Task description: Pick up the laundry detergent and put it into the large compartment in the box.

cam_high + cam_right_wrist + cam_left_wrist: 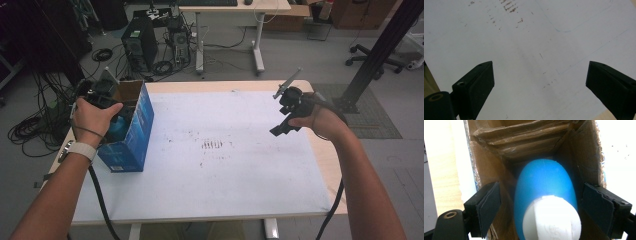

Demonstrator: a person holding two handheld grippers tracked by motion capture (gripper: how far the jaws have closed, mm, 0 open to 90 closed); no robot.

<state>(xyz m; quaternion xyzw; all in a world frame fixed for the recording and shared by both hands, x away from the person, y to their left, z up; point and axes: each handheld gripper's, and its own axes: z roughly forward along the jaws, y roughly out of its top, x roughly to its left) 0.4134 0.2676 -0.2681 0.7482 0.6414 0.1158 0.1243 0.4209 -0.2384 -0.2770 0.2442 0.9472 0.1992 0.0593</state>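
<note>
Cables trail across the floor behind your white worktop [225, 165], where your left gripper [541, 207] hangs jaws wide over the blue bottle [544, 185] standing inside the blue carton [132, 132]; your right gripper [540, 82] waits aside, jaws wide and empty.

A white sheet [225, 165] covers most of the wooden table [327, 160], leaving bare wood along the far edge and the right edge. Near the sheet's middle sits a patch of small brown marks [212, 145]. Beyond the table's far left corner a black computer tower [139, 44] stands on the floor among coiled cables [37, 127]. Farther back stands a second desk [235, 20], and at the far right what looks like an office chair base [375, 59].
</note>
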